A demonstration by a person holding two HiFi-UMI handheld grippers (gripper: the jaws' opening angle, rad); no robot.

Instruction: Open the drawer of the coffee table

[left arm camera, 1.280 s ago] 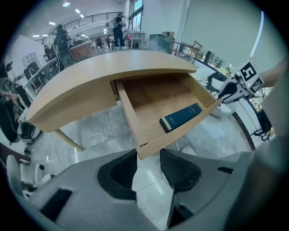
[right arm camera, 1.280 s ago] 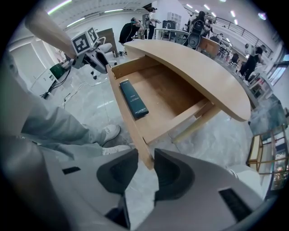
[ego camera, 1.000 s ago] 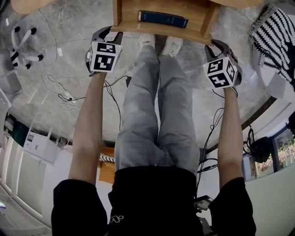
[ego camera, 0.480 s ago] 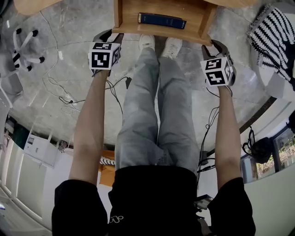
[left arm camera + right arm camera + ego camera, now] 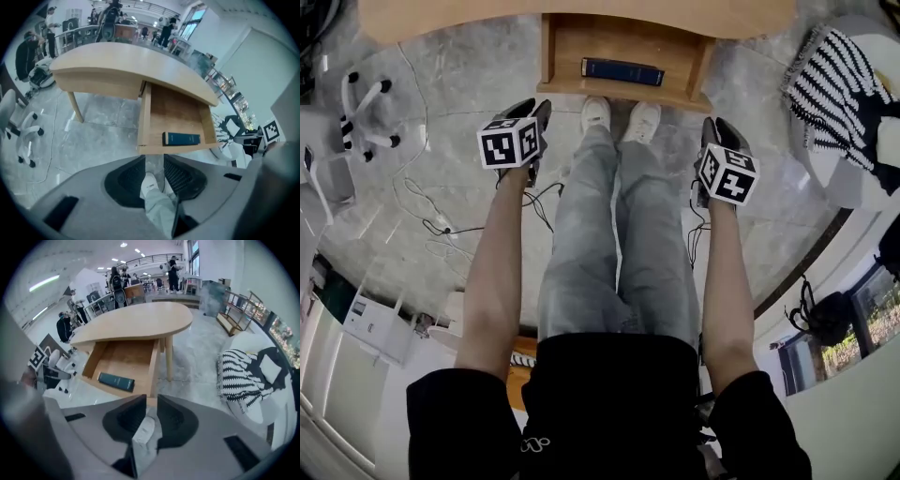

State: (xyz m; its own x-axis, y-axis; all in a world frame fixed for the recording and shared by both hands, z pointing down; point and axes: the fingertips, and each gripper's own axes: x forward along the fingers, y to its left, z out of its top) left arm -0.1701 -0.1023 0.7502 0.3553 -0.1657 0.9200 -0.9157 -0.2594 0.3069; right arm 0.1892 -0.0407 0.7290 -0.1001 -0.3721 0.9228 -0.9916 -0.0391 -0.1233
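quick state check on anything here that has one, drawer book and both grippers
drawer: open, pulled out from under the table top
book: closed, lying flat inside the drawer near its front
left gripper: open, fingers have just been closing a little, nothing between them
right gripper: open with a narrower gap, fingers have just been closing, nothing between them

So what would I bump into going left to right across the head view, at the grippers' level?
White chair base → left gripper → white shoes → right gripper → striped cloth. Both grippers' jaws have just been closing, with nothing between them.
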